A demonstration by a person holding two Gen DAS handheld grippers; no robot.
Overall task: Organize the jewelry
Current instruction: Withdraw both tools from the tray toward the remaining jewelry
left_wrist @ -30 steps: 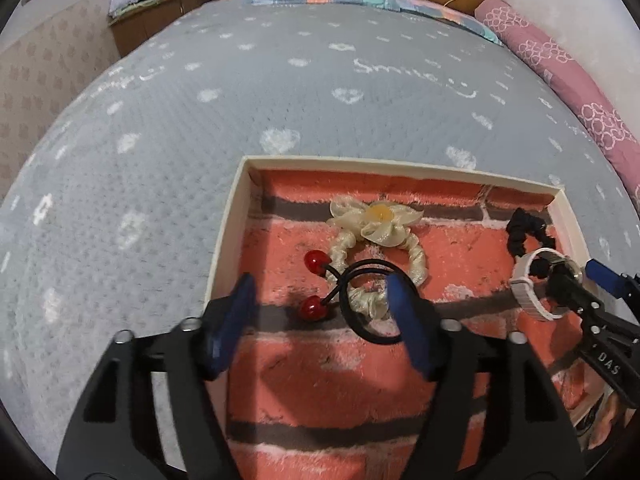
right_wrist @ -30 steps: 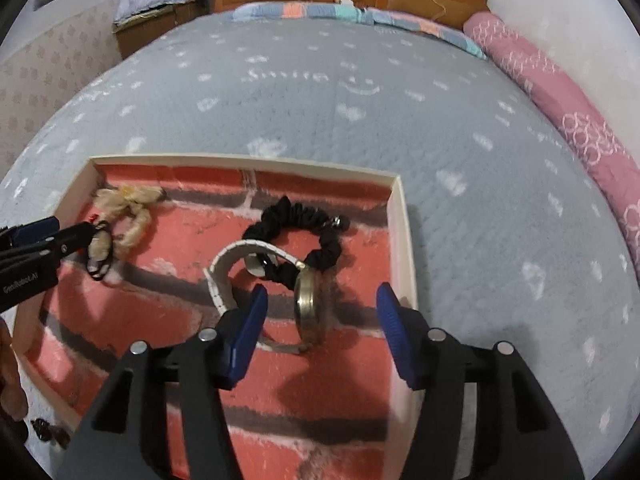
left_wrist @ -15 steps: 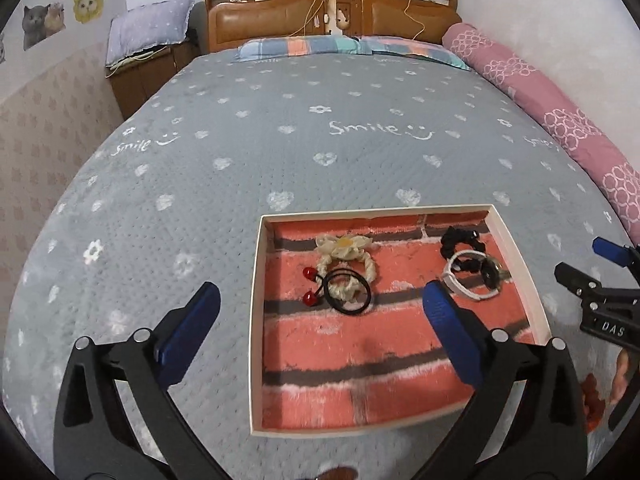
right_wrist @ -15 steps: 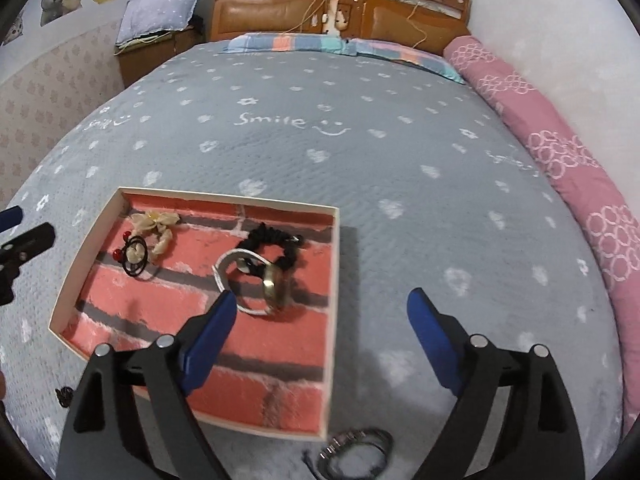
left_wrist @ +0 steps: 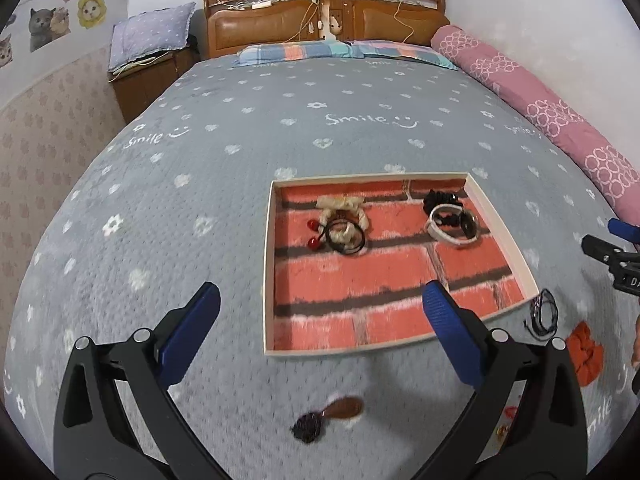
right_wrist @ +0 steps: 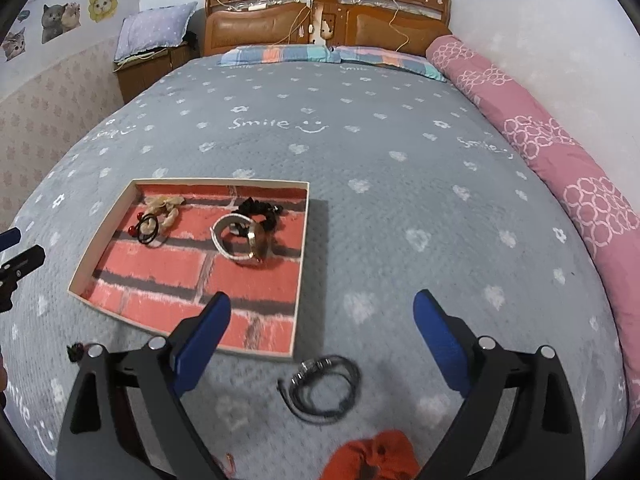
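Left wrist view
Left gripper (left_wrist: 320, 332): spread wide, nothing between the blue pads; farther back and higher than half a second ago, when the tray filled more of the frame.
Tray (left_wrist: 269, 240): brick-print floor, cream rim, on the grey bedspread (left_wrist: 180, 160); smaller and farther off than before.
Cream scrunchie (left_wrist: 340, 206): far left part of tray, unmoved.
Black hair tie (left_wrist: 346, 236): with red beads at its left, overlapping the cream scrunchie's near edge.
White watch (left_wrist: 452, 226): far right part of tray, resting against the black scrunchie (left_wrist: 440, 199) behind it.
Newly in frame: dark cord bracelet (left_wrist: 543, 314) on the bedspread just off the tray's near right corner; orange scrunchie (left_wrist: 584, 354) nearer still; brown hair clip (left_wrist: 328, 418) on the bedspread near, between the fingers.
Right gripper (left_wrist: 612, 244): at right edge, only partly seen; spread cannot be told here.

Right wrist view
Right gripper (right_wrist: 322, 338): released, fingers wide apart, empty; pulled back farther than half a second ago.
Tray (right_wrist: 302, 264): left of centre, four pieces inside as above; white watch (right_wrist: 240, 240) standing on edge, face toward near right.
Dark cord bracelet (right_wrist: 320, 384): on bedspread just near of the tray's near right corner, between the fingers; fully in frame, only partly seen before.
Orange scrunchie (right_wrist: 372, 458): bottom edge, newly in frame.
Left gripper (right_wrist: 16, 256): tip at left edge.
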